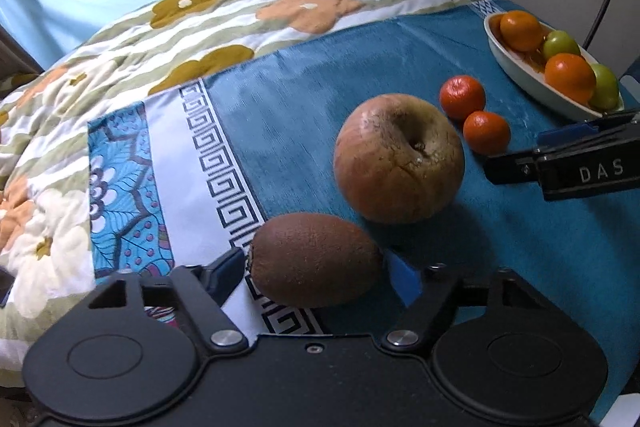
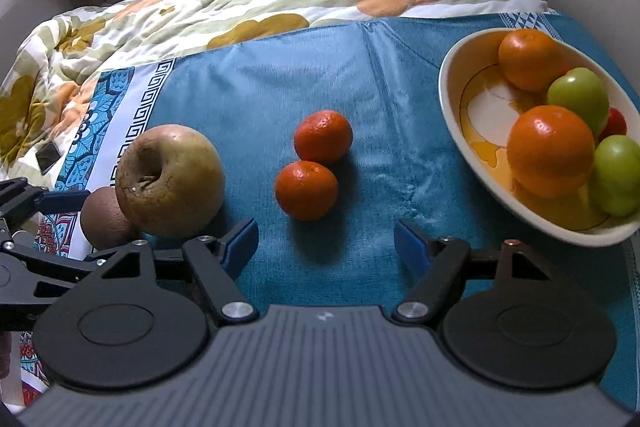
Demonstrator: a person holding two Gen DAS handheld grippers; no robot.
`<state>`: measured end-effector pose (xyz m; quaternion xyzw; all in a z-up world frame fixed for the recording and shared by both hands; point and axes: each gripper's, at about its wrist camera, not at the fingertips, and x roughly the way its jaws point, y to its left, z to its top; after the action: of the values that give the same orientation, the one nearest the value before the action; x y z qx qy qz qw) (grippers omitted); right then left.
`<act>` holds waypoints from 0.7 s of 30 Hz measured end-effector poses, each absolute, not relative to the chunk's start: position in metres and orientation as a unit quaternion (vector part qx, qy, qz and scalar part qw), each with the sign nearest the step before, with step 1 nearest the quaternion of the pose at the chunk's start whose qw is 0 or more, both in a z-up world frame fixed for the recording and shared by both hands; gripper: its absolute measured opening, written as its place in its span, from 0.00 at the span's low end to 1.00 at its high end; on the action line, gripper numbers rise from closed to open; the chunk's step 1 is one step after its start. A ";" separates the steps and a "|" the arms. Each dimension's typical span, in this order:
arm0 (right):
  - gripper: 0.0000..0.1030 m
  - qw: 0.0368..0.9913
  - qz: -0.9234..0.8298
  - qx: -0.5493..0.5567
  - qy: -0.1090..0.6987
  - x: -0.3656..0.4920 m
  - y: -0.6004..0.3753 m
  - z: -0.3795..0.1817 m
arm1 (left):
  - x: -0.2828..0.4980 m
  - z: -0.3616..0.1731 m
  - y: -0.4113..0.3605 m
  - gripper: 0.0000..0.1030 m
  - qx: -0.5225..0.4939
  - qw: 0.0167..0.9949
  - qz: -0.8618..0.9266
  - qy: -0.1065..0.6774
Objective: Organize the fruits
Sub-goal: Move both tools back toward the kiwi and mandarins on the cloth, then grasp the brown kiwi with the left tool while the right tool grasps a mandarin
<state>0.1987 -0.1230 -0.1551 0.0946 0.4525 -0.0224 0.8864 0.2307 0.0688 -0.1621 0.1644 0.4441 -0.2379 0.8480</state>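
Nearest to me, my left fingers [image 1: 316,267] sit either side of the kiwi [image 1: 314,259], one pad at each end of it. They look clenched on it, since both pads meet the skin, but I cannot tell whether the fruit is lifted or rests on the blue cloth [image 1: 280,107] spread over the bed. I take it end to end because its long axis lies across my grip, which gives the pads the flattest purchase.

My right fingers [image 2: 326,243] are spread wide and grasp nothing. They hang low over the cloth with the near tangerine [image 2: 306,190] at twelve o'clock just ahead of them, so I judge that fruit to be the right hand's next pick. The gap looks ample for it.

Beyond the kiwi, at one o'clock in the left view, stands the big wrinkled apple [image 1: 399,159], close beside the kiwi with its stem hollow tipped toward me. It crowds the kiwi, so pulling away carelessly could roll it.

Farther on, the second tangerine [image 2: 323,137] touches the first; taking one may nudge the other.

Farthest, at two o'clock in the right view, is the bowl [image 2: 454,107], already holding two oranges and green fruit packed to its far side. The near side is bare, which is where loose fruit would go.
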 end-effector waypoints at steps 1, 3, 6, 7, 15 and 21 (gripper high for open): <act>0.85 0.886 -0.022 0.096 0.453 0.200 -0.123 -0.156 | 0.231 -0.162 0.070 0.72 0.163 0.848 -0.239 0.443; 0.83 0.886 -0.023 0.096 0.454 0.202 -0.122 -0.156 | 0.231 -0.162 0.071 0.69 0.162 0.848 -0.240 0.444; 0.82 0.885 -0.021 0.097 0.455 0.204 -0.120 -0.157 | 0.231 -0.162 0.074 0.69 0.163 0.848 -0.242 0.443; 0.82 0.884 -0.020 0.099 0.457 0.205 -0.120 -0.157 | 0.230 -0.161 0.074 0.69 0.164 0.848 -0.241 0.442; 0.73 0.886 -0.022 0.096 0.453 0.209 -0.117 -0.159 | 0.229 -0.161 0.079 0.68 0.159 0.850 -0.232 0.445; 0.68 0.890 -0.013 0.083 0.449 0.214 -0.111 -0.161 | 0.225 -0.160 0.087 0.68 0.149 0.854 -0.215 0.450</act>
<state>0.2143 -0.1107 -0.1607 0.0830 0.4488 -0.0133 0.8897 0.2251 0.0868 -0.1602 0.1487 0.4497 -0.2145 0.8542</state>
